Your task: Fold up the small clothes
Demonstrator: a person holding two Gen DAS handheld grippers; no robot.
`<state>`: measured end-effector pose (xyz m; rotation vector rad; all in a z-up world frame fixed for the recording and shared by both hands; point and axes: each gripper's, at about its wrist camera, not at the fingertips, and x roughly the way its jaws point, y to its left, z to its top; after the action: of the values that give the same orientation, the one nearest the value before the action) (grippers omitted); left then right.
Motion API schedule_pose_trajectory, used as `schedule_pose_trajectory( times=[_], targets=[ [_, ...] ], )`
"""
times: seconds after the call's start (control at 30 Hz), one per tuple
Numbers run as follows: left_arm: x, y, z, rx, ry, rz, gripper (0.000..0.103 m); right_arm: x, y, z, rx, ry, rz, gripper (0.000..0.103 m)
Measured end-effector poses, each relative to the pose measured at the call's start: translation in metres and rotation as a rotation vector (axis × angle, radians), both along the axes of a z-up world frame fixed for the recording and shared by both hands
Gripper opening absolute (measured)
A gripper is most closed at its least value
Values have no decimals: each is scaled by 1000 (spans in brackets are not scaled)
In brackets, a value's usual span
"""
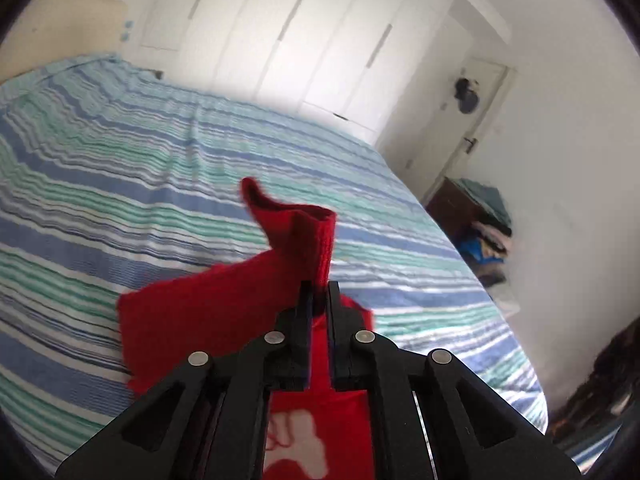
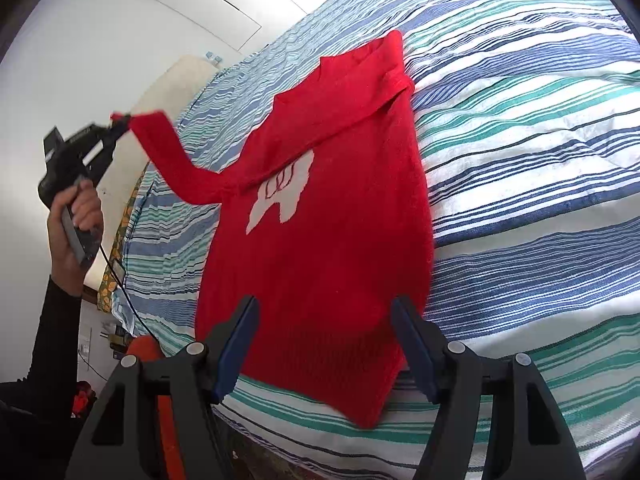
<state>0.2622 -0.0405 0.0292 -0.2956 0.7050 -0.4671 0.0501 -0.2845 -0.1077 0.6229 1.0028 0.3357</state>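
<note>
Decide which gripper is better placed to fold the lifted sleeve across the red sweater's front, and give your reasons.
Left. The left gripper is shut on the sleeve, lifted off the bed. The right gripper is open and empty over the sweater hem.

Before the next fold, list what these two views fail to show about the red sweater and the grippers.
- Left wrist view: the left gripper covers most of the red sweater; its white motif is cut off by the bottom edge.
- Right wrist view: the far sleeve is folded over, so its cuff is hidden.
- Right wrist view: the right gripper hides part of the hem.
</note>
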Motion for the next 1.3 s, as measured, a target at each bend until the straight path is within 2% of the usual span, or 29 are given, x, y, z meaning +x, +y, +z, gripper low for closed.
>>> schedule_pose_trajectory(
  times=[0.03,0.07,0.1,0.2,0.27,0.33,0.4,0.47,0.53,0.67,0.77,0.8,0.9,1.17,1.23,1.3],
  targets=[
    [3,-21,-17,14,54,-39,39,-1,-2,-1,0,0,-4,68],
    [-1,-32,-35,40,116,-49,55,-2,-4,-1,-1,0,-9,68],
    [-5,-34,-58,69,174,-40,66,-4,-7,-1,1,-2,-17,68],
    [-32,-10,-113,79,279,-40,64,-8,-15,0,19,-11,-39,68],
    [-54,23,-126,108,307,7,64,-11,-20,2,25,-21,-51,68],
    [-57,69,-135,148,323,86,62,-13,-23,0,36,-19,-55,68],
    [-50,111,-138,228,318,151,62,-12,-24,-4,45,-7,-50,68],
    [-45,133,-143,312,311,166,62,-8,-21,-8,47,2,-39,68],
    [-33,136,-147,372,283,147,62,-5,-17,-10,39,8,-24,68],
    [-13,101,-154,503,204,34,60,-5,-12,-12,11,21,-7,68],
    [4,88,-172,591,212,-2,41,-6,-14,-13,6,28,-20,68],
    [13,89,-180,601,232,8,37,-6,-15,-13,6,28,-27,68],
    [28,92,-192,610,257,31,35,-7,-18,-14,9,34,-40,68],
    [41,76,-193,618,207,-8,35,-4,-16,-19,-3,59,-36,68],
    [46,79,-195,587,228,-16,4,-2,-15,-20,-5,66,-35,68],
    [49,88,-191,575,227,44,3,-1,-15,-22,-5,72,-34,68]
  ],
)
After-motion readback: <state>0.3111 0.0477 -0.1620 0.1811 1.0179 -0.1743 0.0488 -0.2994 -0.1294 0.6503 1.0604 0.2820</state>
